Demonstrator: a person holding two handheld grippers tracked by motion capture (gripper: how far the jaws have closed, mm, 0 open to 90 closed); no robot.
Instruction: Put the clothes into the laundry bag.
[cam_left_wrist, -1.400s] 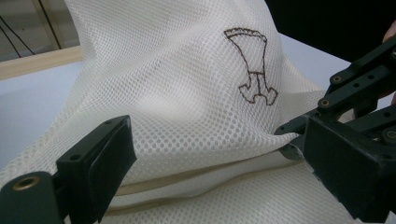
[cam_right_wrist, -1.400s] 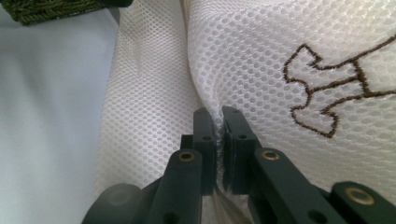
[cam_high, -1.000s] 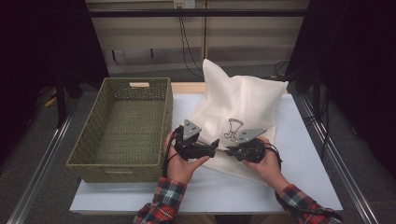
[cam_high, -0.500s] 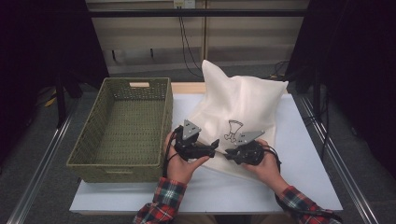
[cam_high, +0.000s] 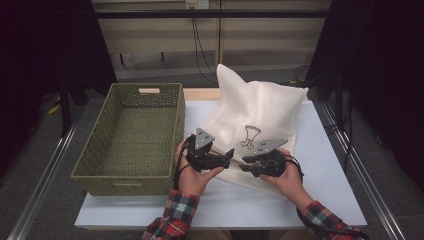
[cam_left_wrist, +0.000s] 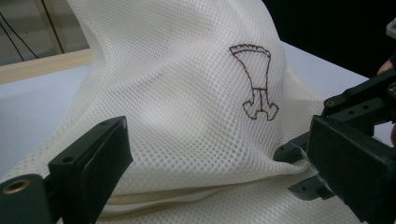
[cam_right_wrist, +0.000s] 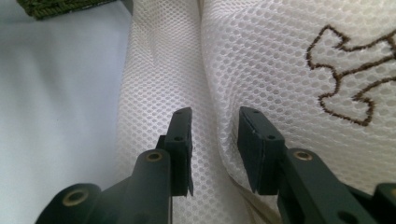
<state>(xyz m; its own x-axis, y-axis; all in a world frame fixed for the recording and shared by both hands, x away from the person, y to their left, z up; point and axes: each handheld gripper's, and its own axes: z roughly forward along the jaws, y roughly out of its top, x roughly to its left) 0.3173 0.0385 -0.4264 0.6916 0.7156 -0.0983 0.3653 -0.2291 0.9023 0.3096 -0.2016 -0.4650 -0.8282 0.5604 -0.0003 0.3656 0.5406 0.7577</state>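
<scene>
Rt gripper (cam_right_wrist: 214, 140) jaws just been opening, now parted a little, mesh fold betw them but pads not pressing it: reads as grip let go on near hem of white mesh bag (cam_high: 255, 120), prob a regrasp or bag mouth about to be worked open. Lt gripper (cam_left_wrist: 219, 163) spread wide, holding nothing, bag hem lying betw its jaws w/o touching either. Bag on table (cam_high: 320, 165), just beside wicker basket (cam_high: 135, 135), brown stitched emblem (cam_high: 250, 136) facing up, just beyond both sets of tips. Hands otherwise same spot as before.
</scene>
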